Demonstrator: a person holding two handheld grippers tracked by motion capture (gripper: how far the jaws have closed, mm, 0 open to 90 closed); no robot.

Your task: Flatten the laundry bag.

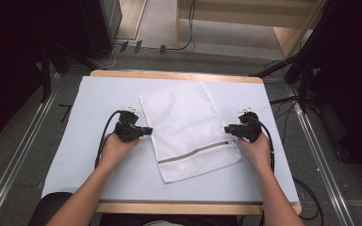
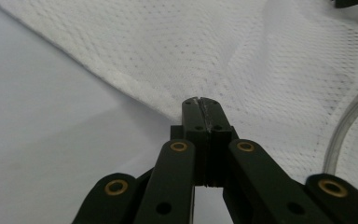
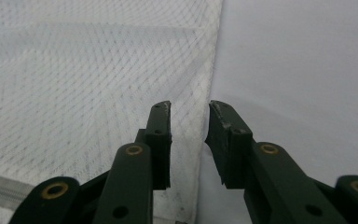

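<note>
Left gripper (image 1: 146, 130): jaws pressed together, apparently pinching the edge of the white mesh laundry bag (image 1: 188, 127) at their tips. Right gripper (image 1: 228, 128): jaws spread astride the bag's opposite edge. Risk: one-sided pull skews bag across table (image 1: 99, 155).

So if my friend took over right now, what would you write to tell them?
Left gripper: jaws shut, tips at the left edge of the white mesh laundry bag; I cannot tell whether mesh is pinched.
Right gripper: jaws apart, straddling the bag's right edge, not pressing on it.
The bag lies flat and slightly turned in the middle of the white table cover, its grey zipper near the person's side.
Done: both grippers brought to the bag's opposite edges.
Left: probably grip the right edge, then handle the bag.
</note>
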